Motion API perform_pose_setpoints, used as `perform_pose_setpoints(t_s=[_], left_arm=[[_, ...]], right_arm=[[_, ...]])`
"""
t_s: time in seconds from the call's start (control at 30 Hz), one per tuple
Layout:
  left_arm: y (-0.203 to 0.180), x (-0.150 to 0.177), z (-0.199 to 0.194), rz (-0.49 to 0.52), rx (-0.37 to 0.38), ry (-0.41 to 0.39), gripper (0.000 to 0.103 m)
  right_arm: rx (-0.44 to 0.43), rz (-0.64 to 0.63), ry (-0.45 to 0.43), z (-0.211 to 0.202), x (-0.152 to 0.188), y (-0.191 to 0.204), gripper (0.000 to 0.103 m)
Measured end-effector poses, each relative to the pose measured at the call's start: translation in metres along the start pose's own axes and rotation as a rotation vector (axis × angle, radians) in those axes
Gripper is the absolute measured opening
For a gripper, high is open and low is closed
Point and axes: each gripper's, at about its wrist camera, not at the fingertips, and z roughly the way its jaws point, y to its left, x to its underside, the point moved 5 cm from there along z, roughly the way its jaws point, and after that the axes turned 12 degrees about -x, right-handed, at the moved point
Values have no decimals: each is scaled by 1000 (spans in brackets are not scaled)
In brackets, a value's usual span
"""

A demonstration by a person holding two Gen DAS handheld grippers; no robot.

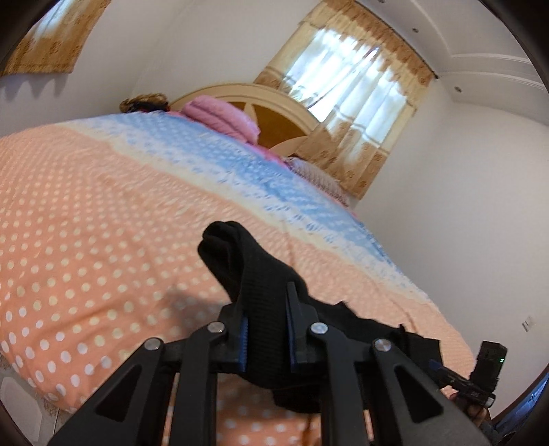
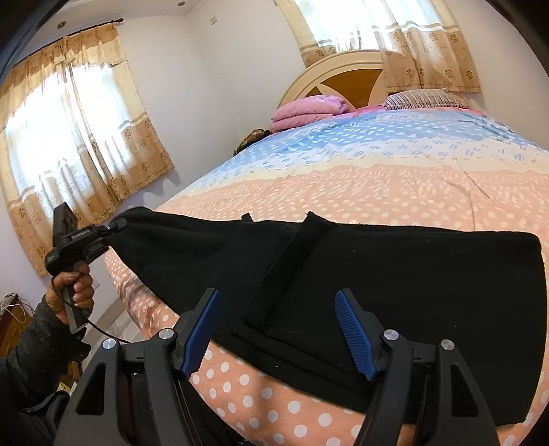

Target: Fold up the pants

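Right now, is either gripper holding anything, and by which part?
The left gripper is clamped on one end of the black pants, lifting it off the bed. The right gripper is open over the pants and holds nothing.

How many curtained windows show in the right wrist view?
2. One curtained window is on the wall left of the bed; the other is behind the headboard. Others may be out of frame.

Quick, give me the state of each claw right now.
Left claw: closed on a bunched end of the black pants, lifted off the bed.
Right claw: open, holding nothing, poised over the pants.
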Motion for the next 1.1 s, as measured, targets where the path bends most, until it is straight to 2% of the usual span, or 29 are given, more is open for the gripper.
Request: perform_pose_setpoints(t_s=[0.13, 0.3, 0.57, 0.77, 1.1], left_arm=[[-24, -11, -11, 24, 46, -31, 17], [-70, -21, -23, 100, 111, -70, 16], [-152, -22, -25, 216, 250, -65, 16], [-218, -10, -11, 307, 344, -8, 15], [-317, 42, 23, 467, 463, 141, 13]], right_arm=[[17, 7, -4, -7, -3, -2, 70], [31, 17, -23, -27, -7, -6, 70], [83, 32, -63, -67, -6, -23, 70], [121, 97, -107, -94, -4, -50, 70], [225, 247, -221, -144, -2, -105, 70]])
